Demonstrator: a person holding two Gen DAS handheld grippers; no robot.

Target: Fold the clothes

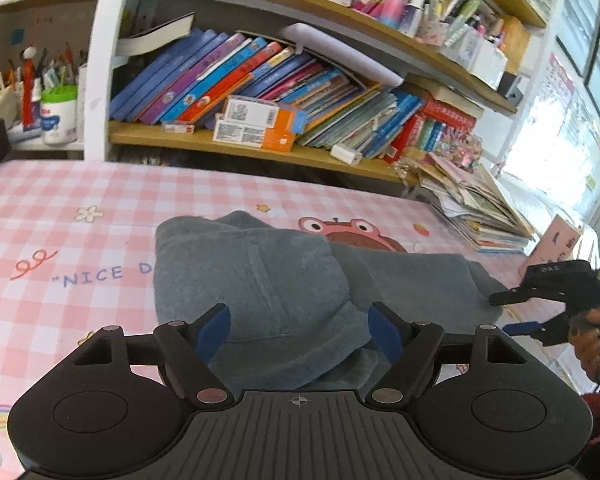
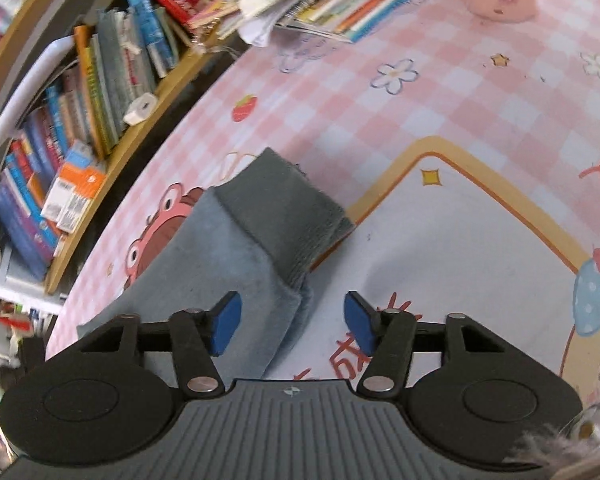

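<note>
The folded grey garment [image 1: 268, 280] lies mid-bench [image 1: 60, 208]; the left hand-held gripper [image 1: 300, 332] hovers wide open and empty over its 6 o'clock edge, the right hand-held gripper [image 2: 292, 320] equally open at its 3 o'clock cuff

Grey garment [image 1: 260, 280] near edge was hidden behind left gripper [image 1: 298, 330] body; person's hand [image 1: 590, 340] cut off at right edge; book titles unreadable.

The pink checked tablecloth [image 1: 80, 200] reads "NICE D" in blue letters; book spines and box labels are too blurred to read.
</note>
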